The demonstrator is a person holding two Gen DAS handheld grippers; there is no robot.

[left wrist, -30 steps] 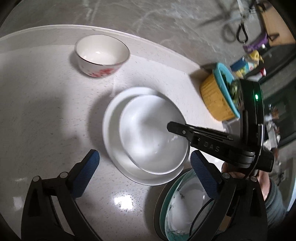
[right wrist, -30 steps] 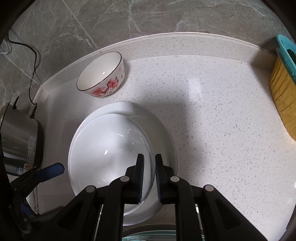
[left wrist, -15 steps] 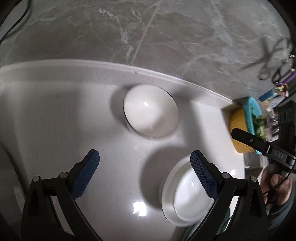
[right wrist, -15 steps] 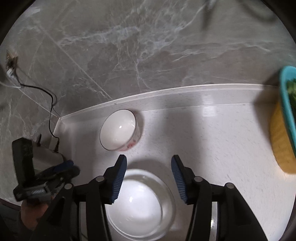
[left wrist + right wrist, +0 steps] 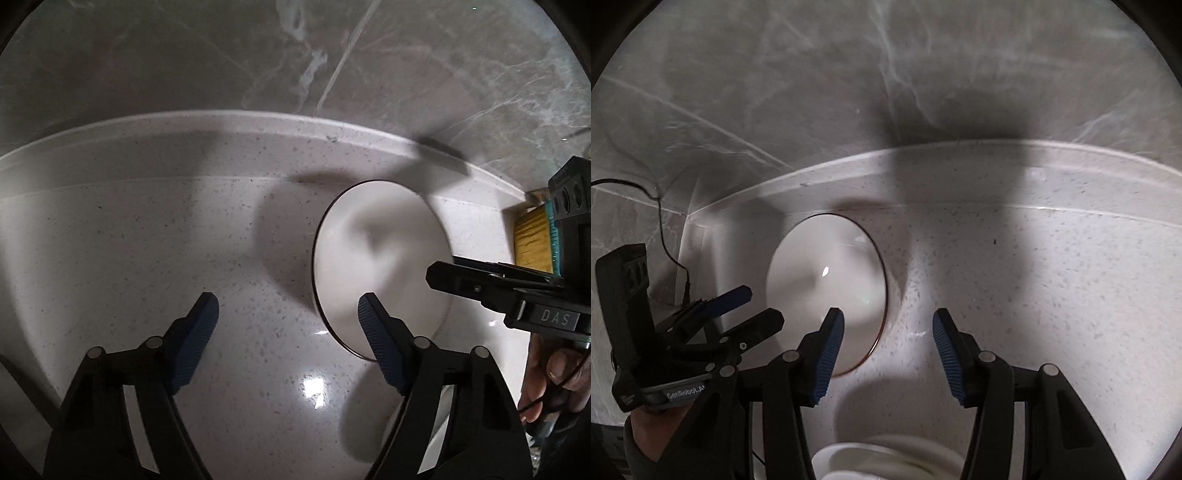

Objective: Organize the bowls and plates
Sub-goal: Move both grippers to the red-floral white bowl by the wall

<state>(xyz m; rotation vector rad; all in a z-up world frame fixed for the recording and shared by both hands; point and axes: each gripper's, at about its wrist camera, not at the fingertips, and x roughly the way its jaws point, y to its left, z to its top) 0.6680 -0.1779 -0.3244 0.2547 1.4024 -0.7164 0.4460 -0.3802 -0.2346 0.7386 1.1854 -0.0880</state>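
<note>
White speckled stone forms the counter (image 5: 129, 258), which meets a grey marbled wall (image 5: 184, 55) along a raised lip. In the left wrist view, the left claw (image 5: 288, 325) hangs above bare counter with its blue-padded jaws spread wide and nothing between them. Just right of it sits a white bowl (image 5: 380, 266) with a thin dark rim, resting on the counter near the back lip; its image is motion-blurred. Further right, the right claw (image 5: 439, 275) enters from the edge, held in a hand (image 5: 554, 380), with a yellow and teal basket (image 5: 532, 240) partly hidden behind it.

In the right wrist view, a black cable (image 5: 665, 229) runs down the wall at far left. Below it the left claw (image 5: 761, 308) shows with jaws parted. The same bowl (image 5: 827, 280) lies centre-left, in front of the right claw's left finger. The right claw (image 5: 888, 341) is open and empty over the counter (image 5: 1052, 277). A stacked white plate (image 5: 886, 454) shows at the bottom edge, near the claw's base.
</note>
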